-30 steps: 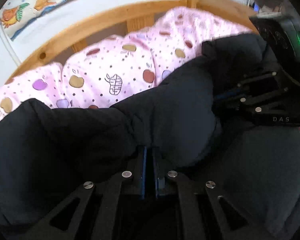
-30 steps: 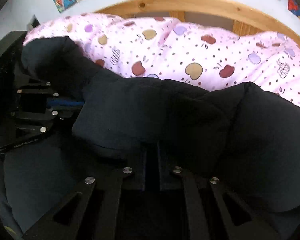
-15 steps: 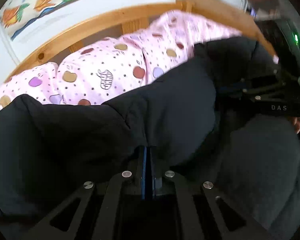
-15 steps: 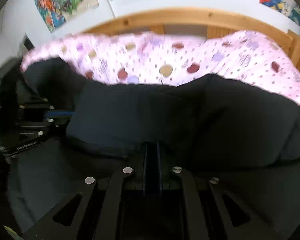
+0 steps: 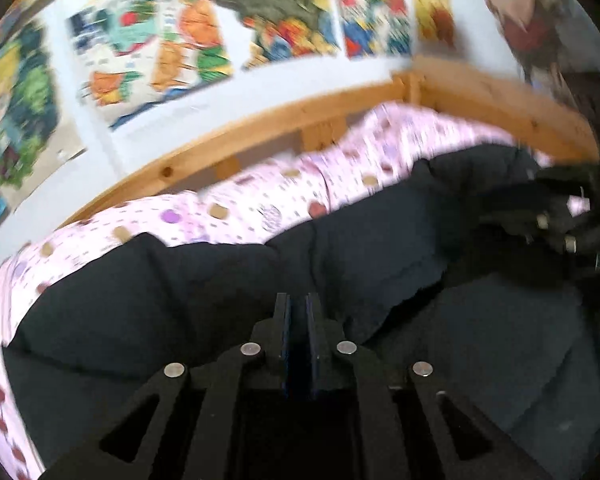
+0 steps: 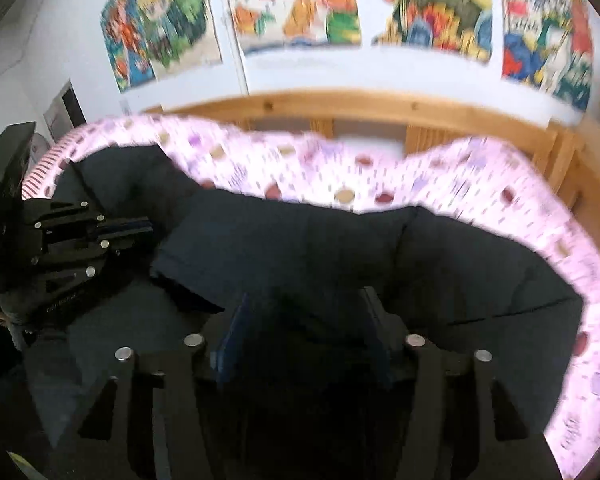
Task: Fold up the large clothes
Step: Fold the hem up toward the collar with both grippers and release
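My left gripper (image 5: 296, 320) is opening, a narrow gap showing; my right gripper (image 6: 304, 320) is opening above the puffy black padded garment (image 6: 300, 240), which lies on the pink fruit-print bed cover (image 6: 460, 184)

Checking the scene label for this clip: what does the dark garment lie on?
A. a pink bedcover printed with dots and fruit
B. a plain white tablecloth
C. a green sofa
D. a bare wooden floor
A: the dark garment is spread over a pink bedcover with a dot and fruit print, and a wooden bed frame runs behind it below the posters on the wall.
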